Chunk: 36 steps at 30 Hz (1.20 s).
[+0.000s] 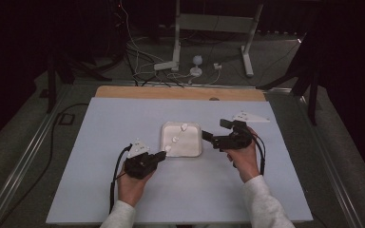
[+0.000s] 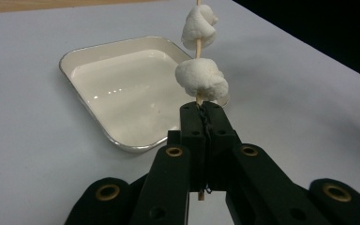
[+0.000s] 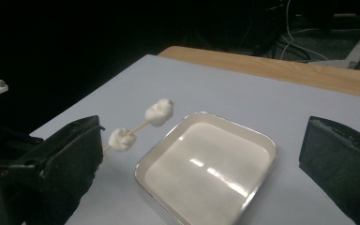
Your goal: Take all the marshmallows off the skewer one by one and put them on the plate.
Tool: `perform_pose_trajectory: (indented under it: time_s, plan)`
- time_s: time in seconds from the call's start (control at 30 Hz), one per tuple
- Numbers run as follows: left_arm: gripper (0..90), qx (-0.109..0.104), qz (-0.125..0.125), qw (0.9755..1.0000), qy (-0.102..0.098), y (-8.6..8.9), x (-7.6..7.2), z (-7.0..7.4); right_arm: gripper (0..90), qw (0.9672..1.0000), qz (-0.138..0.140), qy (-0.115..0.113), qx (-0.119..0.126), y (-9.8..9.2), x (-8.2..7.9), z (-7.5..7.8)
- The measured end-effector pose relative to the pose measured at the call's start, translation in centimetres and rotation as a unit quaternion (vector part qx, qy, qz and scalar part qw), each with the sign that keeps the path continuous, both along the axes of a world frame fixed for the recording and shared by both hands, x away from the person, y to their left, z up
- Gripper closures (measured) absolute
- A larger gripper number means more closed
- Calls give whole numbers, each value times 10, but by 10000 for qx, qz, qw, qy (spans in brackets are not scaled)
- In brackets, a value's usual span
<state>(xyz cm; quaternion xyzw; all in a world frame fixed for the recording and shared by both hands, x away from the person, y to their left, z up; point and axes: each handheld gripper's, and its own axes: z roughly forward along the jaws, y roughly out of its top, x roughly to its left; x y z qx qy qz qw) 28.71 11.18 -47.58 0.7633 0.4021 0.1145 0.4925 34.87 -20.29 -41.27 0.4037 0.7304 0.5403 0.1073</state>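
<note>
While the left gripper (image 2: 201, 110) has its jaws pressed tight together on the near end of a thin wooden skewer (image 2: 198, 46), the job looks maybe partway done to me. Two marshmallows (image 2: 201, 78) are threaded on the stick, one just past the jaw tips and the other a bit farther along, with a short bare stretch of wood between them. In the high view there seems to be a third white lump near the far end of the stick, but it's too small to be sure of.

The right gripper (image 1: 217, 132) sits just right of the tray with its jaws spread wide and nothing between them, so my guess is it's either about to take the skewer or help get the marshmallows off or on.

Outward from there: the skewer hangs over the white square tray (image 3: 258, 136), which sits mid-table, between the two grippers. The tray itself looks empty and glossy, just light reflections on the bottom, no loose marshmallows in it that I can spot. Everything rests on the pale blue table (image 1: 100, 190), with a strip of wood along the far edge.
</note>
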Motion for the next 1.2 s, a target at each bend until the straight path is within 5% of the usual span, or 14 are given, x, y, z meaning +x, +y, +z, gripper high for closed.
perform_pose_trajectory:
  time_s: [0.53,0.7,0.83,0.97,1.07,1.2]
  plan:
    - [897,-123,20,9999,-88,-2,-2,2,34,9986,330,417,56,43,20,-10]
    - [898,-146,9,9998,-95,-1,-2,3,272,9969,357,656,265,50,27,-16]
    - [897,-150,6,9998,-118,-2,-3,3,466,9921,507,985,589,54,31,-23]
    - [898,-159,-36,9998,-138,-3,-3,2,524,9883,634,1159,768,56,33,-27]
    - [898,-156,-15,9998,-150,-2,-3,1,652,9871,547,1300,757,57,35,-28]
    - [899,-103,-19,9998,-150,-4,-4,0,665,9850,518,1442,792,56,36,-29]
